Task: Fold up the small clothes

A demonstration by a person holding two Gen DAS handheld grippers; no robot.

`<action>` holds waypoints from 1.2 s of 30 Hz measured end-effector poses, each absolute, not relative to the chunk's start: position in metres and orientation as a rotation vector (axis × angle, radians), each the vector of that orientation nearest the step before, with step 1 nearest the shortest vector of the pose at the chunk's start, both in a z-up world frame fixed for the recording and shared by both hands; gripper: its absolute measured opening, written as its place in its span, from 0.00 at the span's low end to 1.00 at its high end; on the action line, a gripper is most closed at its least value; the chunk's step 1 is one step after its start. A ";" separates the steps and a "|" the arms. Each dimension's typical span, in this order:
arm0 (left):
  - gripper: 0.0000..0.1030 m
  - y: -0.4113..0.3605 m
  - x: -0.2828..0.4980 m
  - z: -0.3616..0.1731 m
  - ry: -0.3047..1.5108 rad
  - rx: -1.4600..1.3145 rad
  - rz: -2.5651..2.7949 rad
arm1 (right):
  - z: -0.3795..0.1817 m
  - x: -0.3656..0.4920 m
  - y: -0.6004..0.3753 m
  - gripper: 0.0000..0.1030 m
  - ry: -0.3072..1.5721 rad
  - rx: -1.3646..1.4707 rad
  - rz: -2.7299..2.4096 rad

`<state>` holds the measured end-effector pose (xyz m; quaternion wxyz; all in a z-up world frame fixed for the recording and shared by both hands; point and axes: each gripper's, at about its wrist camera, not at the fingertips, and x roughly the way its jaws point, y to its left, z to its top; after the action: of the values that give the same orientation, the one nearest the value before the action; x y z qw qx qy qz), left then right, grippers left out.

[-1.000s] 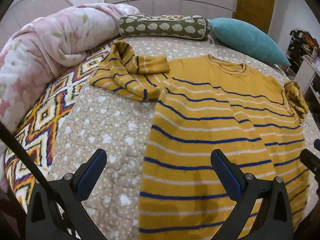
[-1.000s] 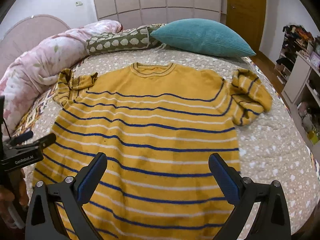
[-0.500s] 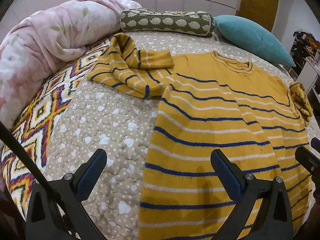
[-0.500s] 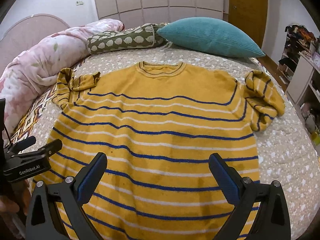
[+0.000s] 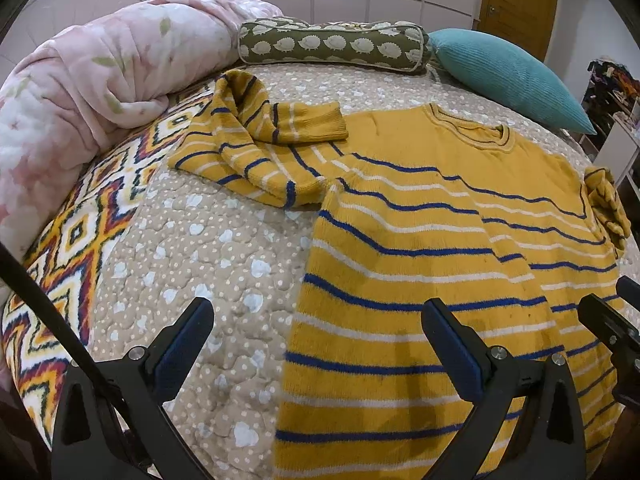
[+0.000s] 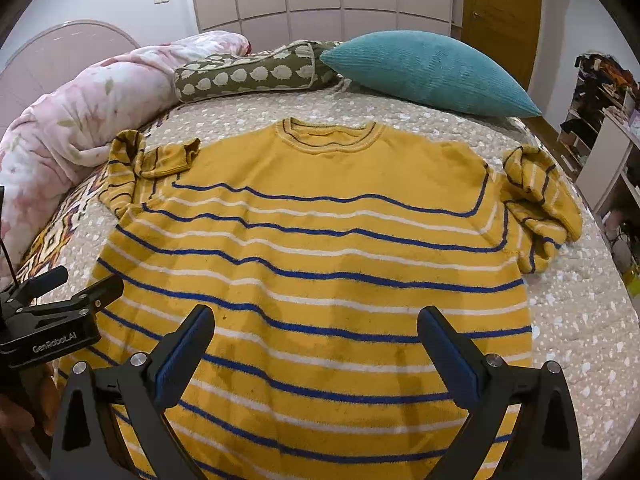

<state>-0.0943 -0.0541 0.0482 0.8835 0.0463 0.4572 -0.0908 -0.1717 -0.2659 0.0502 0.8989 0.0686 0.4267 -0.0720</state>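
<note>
A yellow sweater [image 6: 320, 248] with blue and white stripes lies flat, front up, on the bed; it also shows in the left wrist view [image 5: 420, 240]. Its left sleeve [image 5: 260, 152] is bunched and folded inward near the shoulder. Its right sleeve [image 6: 536, 204] is crumpled at the other side. My left gripper [image 5: 316, 344] is open and empty, above the sweater's lower left edge. My right gripper [image 6: 316, 344] is open and empty, above the sweater's lower middle. The left gripper's body [image 6: 52, 328] shows at the left of the right wrist view.
A rolled pink quilt [image 5: 88, 92] lies along the left of the bed. A green bolster [image 5: 332, 44] and a teal pillow [image 6: 428, 72] lie at the head. A zigzag-patterned blanket [image 5: 72, 240] lies under the quilt's edge. Shelves [image 6: 608, 128] stand at the right.
Both grippers have moved forward and lower over the sweater, which now looks larger in both views. The jaws stay open. The sweater has not moved.
</note>
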 end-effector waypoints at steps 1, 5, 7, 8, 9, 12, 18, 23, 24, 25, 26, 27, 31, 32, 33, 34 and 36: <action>1.00 -0.055 -0.093 0.048 0.954 0.095 -0.189 | 0.050 -0.170 -0.266 1.00 0.887 0.145 -0.151; 1.00 -0.056 -0.091 0.047 0.955 0.099 -0.192 | 0.048 -0.164 -0.267 1.00 0.894 0.150 -0.157; 1.00 -0.057 -0.091 0.046 0.954 0.103 -0.196 | 0.048 -0.162 -0.267 1.00 0.894 0.150 -0.157; 1.00 -0.057 -0.091 0.046 0.953 0.103 -0.197 | 0.048 -0.161 -0.267 1.00 0.895 0.151 -0.157; 1.00 -0.056 -0.091 0.046 0.951 0.102 -0.197 | 0.047 -0.159 -0.266 1.00 0.897 0.153 -0.155; 1.00 -0.055 -0.088 0.046 0.957 0.091 -0.185 | 0.047 -0.156 -0.265 1.00 0.902 0.153 -0.152; 1.00 -0.052 -0.085 0.044 0.961 0.086 -0.171 | 0.045 -0.150 -0.259 1.00 0.903 0.137 -0.140; 1.00 -0.050 -0.082 0.043 0.963 0.087 -0.168 | 0.041 -0.145 -0.256 1.00 0.919 0.126 -0.137; 1.00 -0.050 -0.082 0.042 0.963 0.086 -0.169 | 0.041 -0.144 -0.255 1.00 0.920 0.125 -0.137; 1.00 -0.050 -0.081 0.042 0.965 0.086 -0.168 | 0.041 -0.143 -0.255 1.00 0.921 0.124 -0.136; 1.00 -0.050 -0.080 0.042 0.965 0.086 -0.168 | 0.040 -0.142 -0.255 1.00 0.921 0.124 -0.136; 1.00 -0.049 -0.080 0.042 0.965 0.086 -0.167 | 0.040 -0.141 -0.255 1.00 0.922 0.123 -0.137; 1.00 -0.049 -0.079 0.042 0.960 0.087 -0.165 | 0.040 -0.141 -0.256 1.00 0.921 0.119 -0.141; 1.00 -0.049 -0.079 0.042 0.959 0.087 -0.166 | 0.040 -0.141 -0.257 1.00 0.919 0.118 -0.145; 1.00 -0.049 -0.080 0.043 0.958 0.088 -0.165 | 0.040 -0.141 -0.258 1.00 0.918 0.118 -0.149; 1.00 -0.049 -0.080 0.043 0.957 0.089 -0.164 | 0.040 -0.141 -0.258 1.00 0.918 0.118 -0.151; 1.00 -0.049 -0.080 0.043 0.955 0.089 -0.164 | 0.039 -0.142 -0.260 1.00 0.917 0.121 -0.158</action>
<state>-0.0803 -0.0495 0.0430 0.8839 0.0427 0.4591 -0.0787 -0.1417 -0.2603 0.0392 0.8919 0.0582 0.4420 -0.0760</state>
